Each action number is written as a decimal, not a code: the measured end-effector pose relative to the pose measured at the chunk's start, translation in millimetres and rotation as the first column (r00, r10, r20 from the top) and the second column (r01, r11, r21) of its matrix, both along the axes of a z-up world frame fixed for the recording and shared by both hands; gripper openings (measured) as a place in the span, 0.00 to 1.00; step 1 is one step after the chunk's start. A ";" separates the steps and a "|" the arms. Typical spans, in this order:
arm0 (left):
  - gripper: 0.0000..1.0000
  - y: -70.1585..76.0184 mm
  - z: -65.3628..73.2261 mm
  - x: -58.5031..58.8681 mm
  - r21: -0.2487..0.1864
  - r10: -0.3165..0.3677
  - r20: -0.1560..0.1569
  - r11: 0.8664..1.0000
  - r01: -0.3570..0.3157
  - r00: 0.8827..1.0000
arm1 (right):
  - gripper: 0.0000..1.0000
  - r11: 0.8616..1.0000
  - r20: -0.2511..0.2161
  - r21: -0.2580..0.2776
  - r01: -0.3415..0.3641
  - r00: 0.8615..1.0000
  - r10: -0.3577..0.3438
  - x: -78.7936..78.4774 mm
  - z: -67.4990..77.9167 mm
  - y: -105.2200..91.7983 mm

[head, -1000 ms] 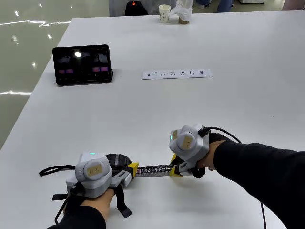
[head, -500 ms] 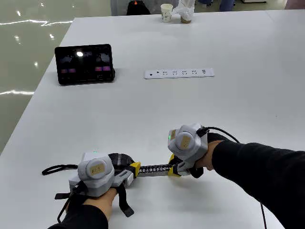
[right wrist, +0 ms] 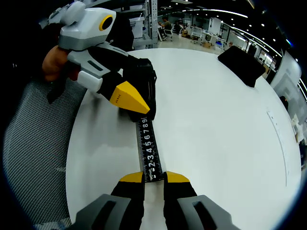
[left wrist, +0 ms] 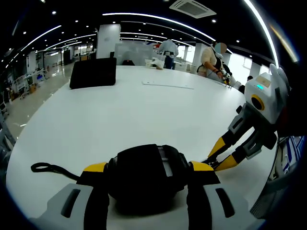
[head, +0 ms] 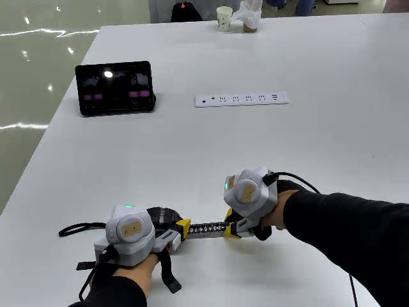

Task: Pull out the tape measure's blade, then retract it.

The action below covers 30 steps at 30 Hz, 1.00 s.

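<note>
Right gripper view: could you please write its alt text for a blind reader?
The right gripper pinches the end of a tape measure blade, which runs across a white table to its black case, clamped in the left gripper.

Head view high above table [head: 287, 147]; gripper views low, close, facing each other across the tape measure [right wrist: 146, 143].

White table [head: 255, 147], tablet [head: 115, 87], power strip [head: 241, 99], cup [head: 224, 18], tape measure [head: 163, 216]

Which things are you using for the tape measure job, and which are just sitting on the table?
For the job: tape measure case, held in the left gripper; its blade, pinched by the right gripper.
Just lying about: tablet, power strip, paper cup.
</note>
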State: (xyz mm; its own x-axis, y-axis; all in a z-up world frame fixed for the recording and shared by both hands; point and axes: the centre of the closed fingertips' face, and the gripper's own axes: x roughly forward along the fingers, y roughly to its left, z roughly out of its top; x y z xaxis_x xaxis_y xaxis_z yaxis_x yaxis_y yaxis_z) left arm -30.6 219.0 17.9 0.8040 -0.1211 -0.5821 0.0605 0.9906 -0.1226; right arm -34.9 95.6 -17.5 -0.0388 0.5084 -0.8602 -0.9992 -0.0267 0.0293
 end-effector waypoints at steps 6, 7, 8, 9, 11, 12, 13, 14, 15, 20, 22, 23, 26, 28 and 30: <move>0.60 0.2 0.2 0.0 0.000 -0.002 0.004 1.000 0.002 1.000 | 0.12 1.000 -0.011 0.008 0.014 1.000 -0.014 -0.2 -0.2 2.8; 0.60 0.2 0.2 0.1 0.000 -0.002 0.004 1.000 0.002 1.000 | 0.12 1.000 -0.013 0.010 0.016 1.000 -0.016 -0.5 -0.1 3.2; 0.60 0.2 0.0 0.4 0.001 -0.003 0.005 1.000 0.003 1.000 | 0.12 1.000 -0.012 0.012 0.015 1.000 -0.014 -0.9 -0.1 3.7; 0.60 0.2 0.0 0.4 0.001 -0.003 0.005 1.000 0.003 1.000 | 0.12 1.000 -0.011 0.013 0.013 1.000 -0.013 -1.1 0.0 3.8; 0.60 0.2 0.0 0.5 0.002 -0.004 0.007 1.000 0.004 1.000 | 0.12 1.000 -0.011 0.013 0.014 1.000 -0.014 -1.8 0.3 4.6; 0.60 0.2 0.0 0.6 0.003 -0.004 0.007 1.000 0.004 1.000 | 0.12 1.000 -0.010 0.015 0.015 1.000 -0.015 -2.0 0.5 5.2; 0.60 0.2 -0.1 0.6 0.004 -0.005 0.008 1.000 0.005 1.000 | 0.12 1.000 -0.010 0.017 0.016 1.000 -0.016 -2.1 0.4 5.8; 0.60 0.2 -0.3 0.7 0.004 -0.005 0.008 1.000 0.005 1.000 | 0.12 1.000 -0.008 0.019 0.016 1.000 -0.016 -2.4 0.3 6.7; 0.60 0.2 -0.3 0.6 0.004 -0.006 0.007 1.000 0.006 1.000 | 0.12 1.000 -0.004 0.022 0.015 1.000 -0.014 -2.8 0.5 7.4; 0.60 -0.1 -0.3 0.3 0.004 -0.008 0.007 1.000 0.008 1.000 | 0.12 0.998 -0.013 0.047 0.033 0.999 -0.033 -3.9 1.2 12.9; 0.60 -0.2 -0.3 0.1 0.004 -0.009 0.007 1.000 0.009 1.000 | 0.12 0.999 -0.009 0.046 0.029 1.000 -0.028 -4.5 1.4 14.5; 0.60 -0.2 -0.2 0.1 0.004 -0.009 0.007 1.000 0.009 1.000 | 0.12 0.999 -0.009 0.047 0.027 1.000 -0.026 -4.6 1.6 15.4; 0.60 -0.1 -0.1 0.0 0.004 -0.010 0.007 1.000 0.010 1.000 | 0.12 0.998 -0.013 0.050 0.032 0.999 -0.032 -5.4 2.2 16.9; 0.60 -0.2 0.1 -0.2 0.005 -0.011 0.007 1.000 0.010 1.000 | 0.12 0.998 -0.017 0.053 0.036 0.999 -0.035 -5.6 2.6 18.1; 0.60 -0.2 0.2 -0.4 0.004 -0.011 0.006 1.000 0.011 1.000 | 0.12 0.998 -0.019 0.057 0.030 0.999 -0.029 -6.6 2.4 19.9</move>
